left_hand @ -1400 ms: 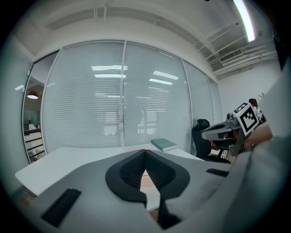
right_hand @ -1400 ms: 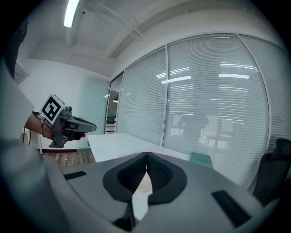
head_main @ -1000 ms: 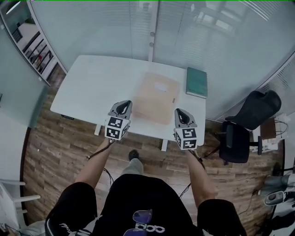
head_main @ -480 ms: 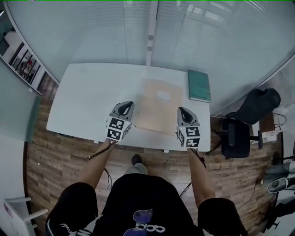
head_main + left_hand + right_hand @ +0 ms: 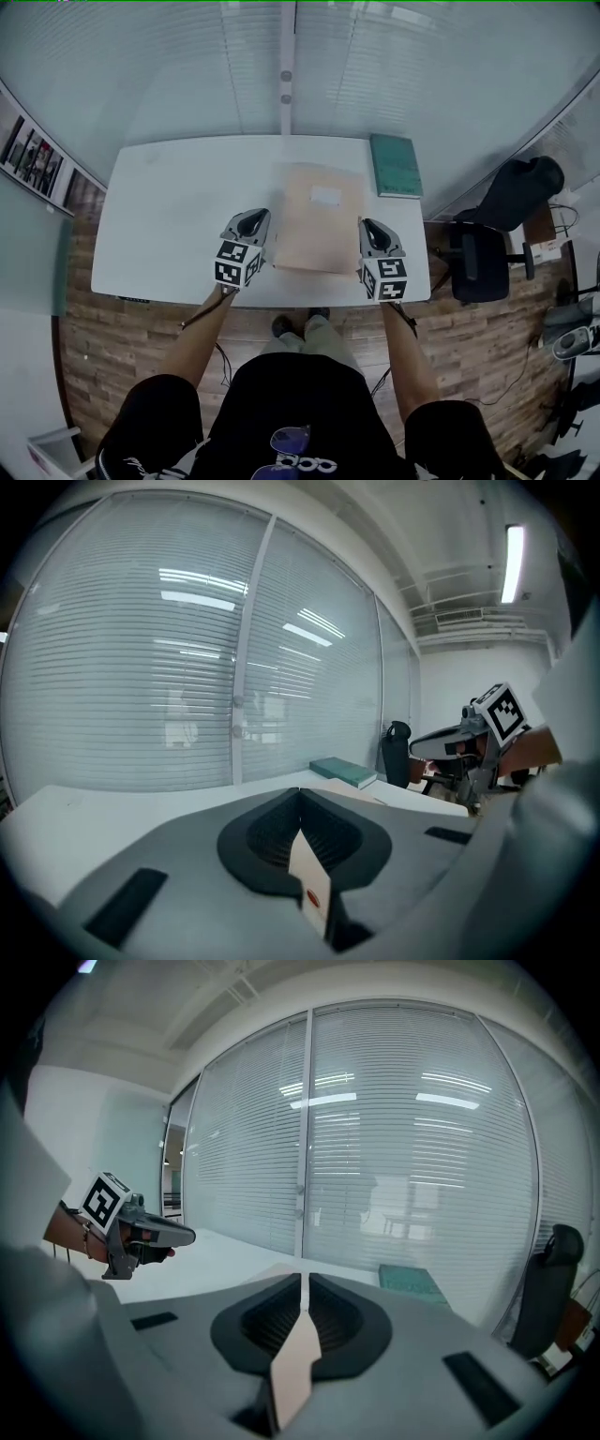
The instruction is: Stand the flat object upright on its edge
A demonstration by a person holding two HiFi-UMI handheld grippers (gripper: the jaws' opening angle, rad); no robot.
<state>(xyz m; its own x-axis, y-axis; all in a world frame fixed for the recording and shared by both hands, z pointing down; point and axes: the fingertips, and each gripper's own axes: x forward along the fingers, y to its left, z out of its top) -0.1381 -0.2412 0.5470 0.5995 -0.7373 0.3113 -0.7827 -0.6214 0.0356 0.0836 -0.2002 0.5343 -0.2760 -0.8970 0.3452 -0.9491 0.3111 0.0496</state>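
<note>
**Hidden, cut off or too small to tell**

In the head view the label (image 5: 325,195) on the tan folder (image 5: 317,230) is too small to read, and so is any print on the green book (image 5: 395,164). The left gripper (image 5: 254,216) and right gripper (image 5: 367,226) cover stretches of the white table (image 5: 169,216) near its near edge, and whether either touches the folder cannot be told. A shelf (image 5: 33,155) is cut off at the left edge. In both gripper views the gripper's own body hides the near table and most of the folder.

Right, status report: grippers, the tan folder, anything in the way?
Left gripper shut, empty. Right gripper shut, empty. Tan folder lies flat on table between them. Green book beyond it, clear of the path.
</note>
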